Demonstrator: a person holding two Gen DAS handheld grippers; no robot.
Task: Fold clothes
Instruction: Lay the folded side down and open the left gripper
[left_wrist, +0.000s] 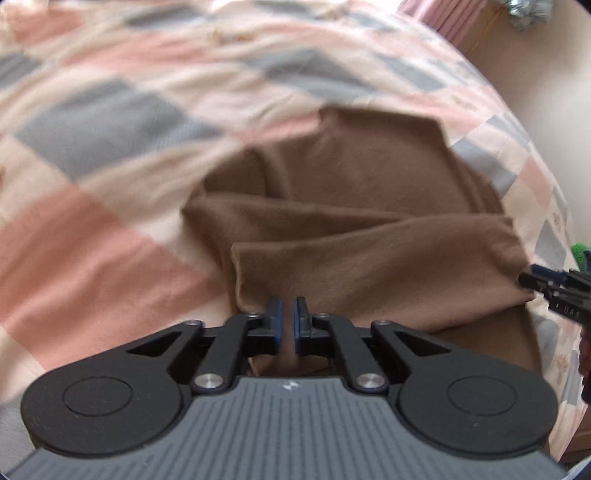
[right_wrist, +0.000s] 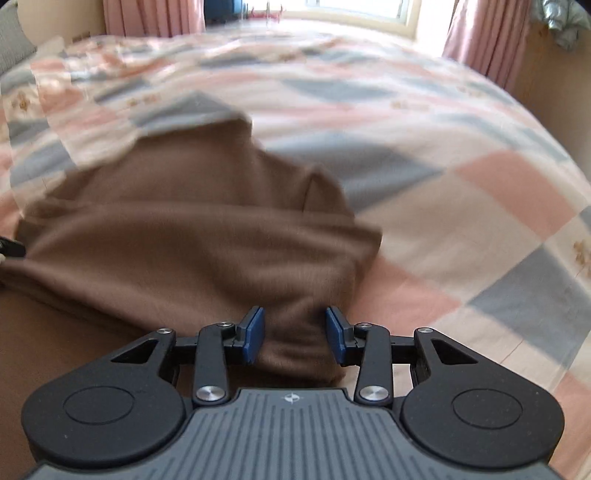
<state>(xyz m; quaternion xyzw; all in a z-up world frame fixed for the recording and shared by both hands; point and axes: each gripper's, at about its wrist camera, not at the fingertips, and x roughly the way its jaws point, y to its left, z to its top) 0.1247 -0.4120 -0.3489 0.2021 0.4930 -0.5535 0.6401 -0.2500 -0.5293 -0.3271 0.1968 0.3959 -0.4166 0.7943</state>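
Left gripper (left_wrist: 288, 320) is low over the brown garment (left_wrist: 354, 206), its jaws drawn nearly together with a thin strip of brown cloth running between the blue pads (left_wrist: 276, 314): it looks pinched on the near hem, close to that hem's left corner. On the other side, the right gripper (right_wrist: 295, 334) has its jaws spread apart, and a bunched fold of the same brown garment (right_wrist: 184, 240) sits right in the gap between them; whether the pads actually press the cloth, I cannot tell. From the left wrist view the right gripper's tip (left_wrist: 546, 288) pokes in at the far right edge, just at the garment's right side.

The garment lies on the bed (left_wrist: 92, 240), on a checked cover of pink, grey and cream patches. It is partly folded, a thick band of cloth doubled across the near half, the far part lying flatter with a notched upper edge. Both views are blurred.

Room to move: open cover stretches left of the garment and well beyond its far edge. To the right, the bed's edge curves away close to the cloth. Pink curtains (right_wrist: 476, 40) and a bright window (right_wrist: 354, 7) stand past the far end.
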